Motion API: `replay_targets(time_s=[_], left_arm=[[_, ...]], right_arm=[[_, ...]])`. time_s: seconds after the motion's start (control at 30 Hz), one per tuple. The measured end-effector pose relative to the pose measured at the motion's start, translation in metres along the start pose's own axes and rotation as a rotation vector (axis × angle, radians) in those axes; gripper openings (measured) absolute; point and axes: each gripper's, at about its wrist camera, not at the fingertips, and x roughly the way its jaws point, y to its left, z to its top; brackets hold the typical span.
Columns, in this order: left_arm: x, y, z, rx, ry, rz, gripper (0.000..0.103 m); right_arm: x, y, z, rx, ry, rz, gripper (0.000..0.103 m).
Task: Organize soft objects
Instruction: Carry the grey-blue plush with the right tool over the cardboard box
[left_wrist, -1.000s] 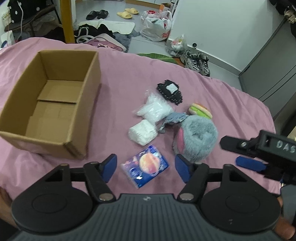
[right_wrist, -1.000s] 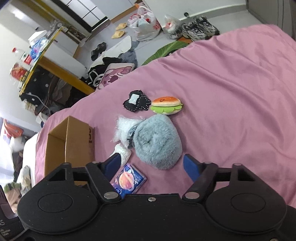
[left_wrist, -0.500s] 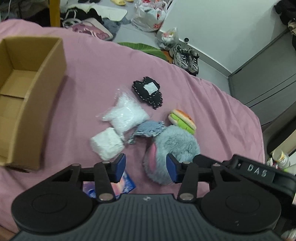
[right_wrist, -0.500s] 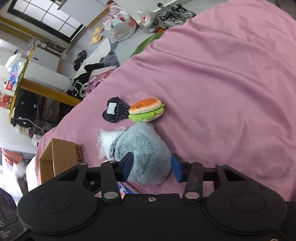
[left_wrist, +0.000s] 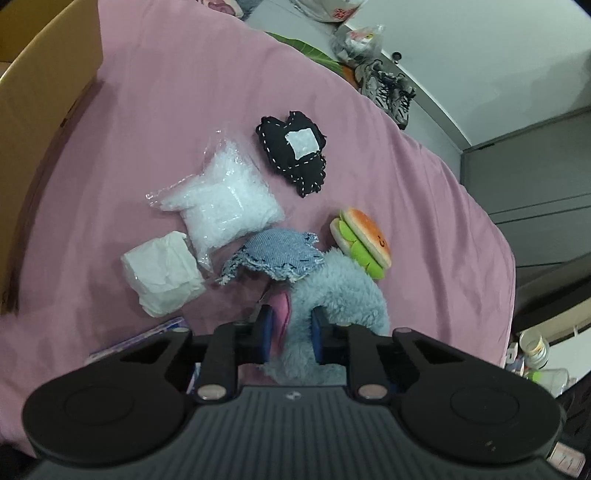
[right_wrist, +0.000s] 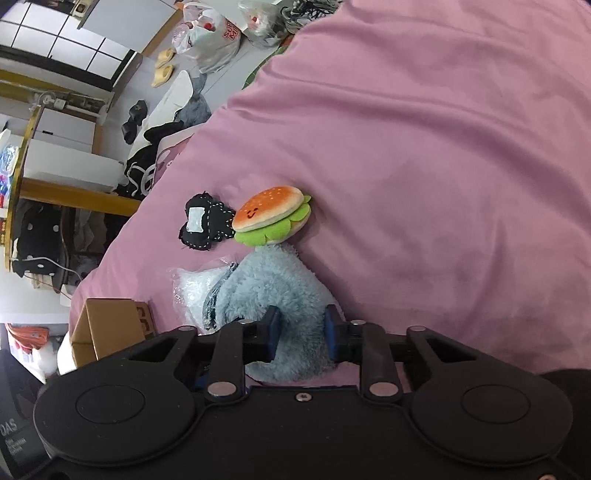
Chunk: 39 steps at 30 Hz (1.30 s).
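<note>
Fluffy blue plush (left_wrist: 343, 291) lies near on the bed (left_wrist: 166, 110), now pinched by both the left gripper (left_wrist: 291, 332) and right gripper (right_wrist: 301, 332), wide-spread moments ago; lifting toward the cardboard box (left_wrist: 40, 122) likely follows.

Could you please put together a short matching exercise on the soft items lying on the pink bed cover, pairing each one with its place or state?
Things:
1. fluffy blue plush
2. burger plush
3. black fabric piece
4. white wrapped bundle

Places or states:
A. lies farthest from the left camera, with a white patch on it
B. squeezed by both the left hand-held gripper and the right hand-held gripper
C. nearest the cardboard box, beside the clear bag
D. touches the far end of the blue plush

Pairs: 1-B, 2-D, 3-A, 4-C
</note>
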Motion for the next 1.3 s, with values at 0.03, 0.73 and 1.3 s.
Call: replay_targets(time_s=[0.03,0.73,1.3], left_arm=[[-0.003,-0.002,0.000,-0.003,-0.001,0.000,0.018],[-0.095,-0.003,-0.031,0.096,-0.143,-0.118,0.017],[-0.177,0.040,-0.035,0.132,-0.294,-0.166,0.017]], right_arm=[[-0.002,0.001,-0.001,-0.004,-0.003,-0.007,0.020],[-0.073,0.042,-0.051,-0.093,-0.192,0.038,0.016],[-0.094,0.107,-0.096,-0.226,-0.291,0.098,0.016]])
